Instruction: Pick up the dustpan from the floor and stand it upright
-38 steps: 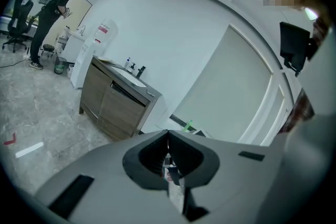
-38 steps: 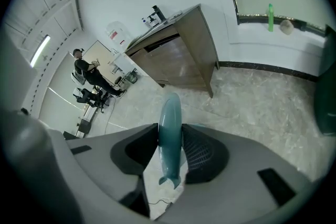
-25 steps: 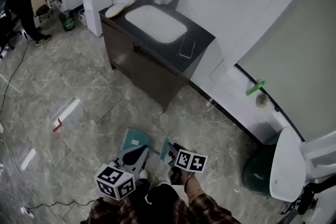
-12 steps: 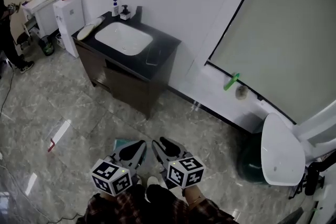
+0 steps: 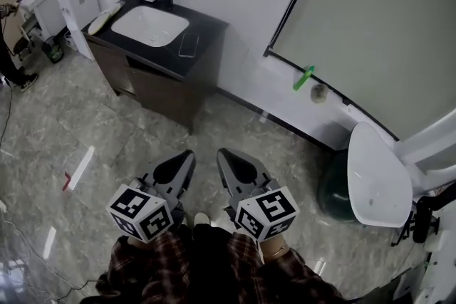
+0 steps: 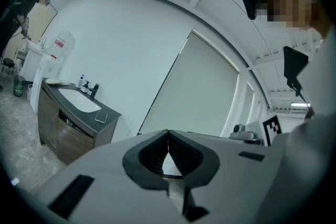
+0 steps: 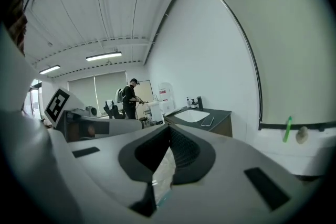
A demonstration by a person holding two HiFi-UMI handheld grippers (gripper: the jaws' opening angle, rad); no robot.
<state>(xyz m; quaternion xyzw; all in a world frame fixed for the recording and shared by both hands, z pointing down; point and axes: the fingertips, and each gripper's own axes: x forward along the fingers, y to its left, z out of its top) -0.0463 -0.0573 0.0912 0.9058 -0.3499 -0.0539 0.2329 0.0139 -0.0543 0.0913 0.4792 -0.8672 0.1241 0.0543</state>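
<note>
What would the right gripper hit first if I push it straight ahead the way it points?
Probably the sink cabinet; nothing shows nearer the right gripper, though depth is unclear.

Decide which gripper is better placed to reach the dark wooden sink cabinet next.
Left, narrowly: the left gripper is on the side of the dark wooden sink cabinet, the right gripper beside it, farther off. Both are empty and shut, the right having just closed.
</note>
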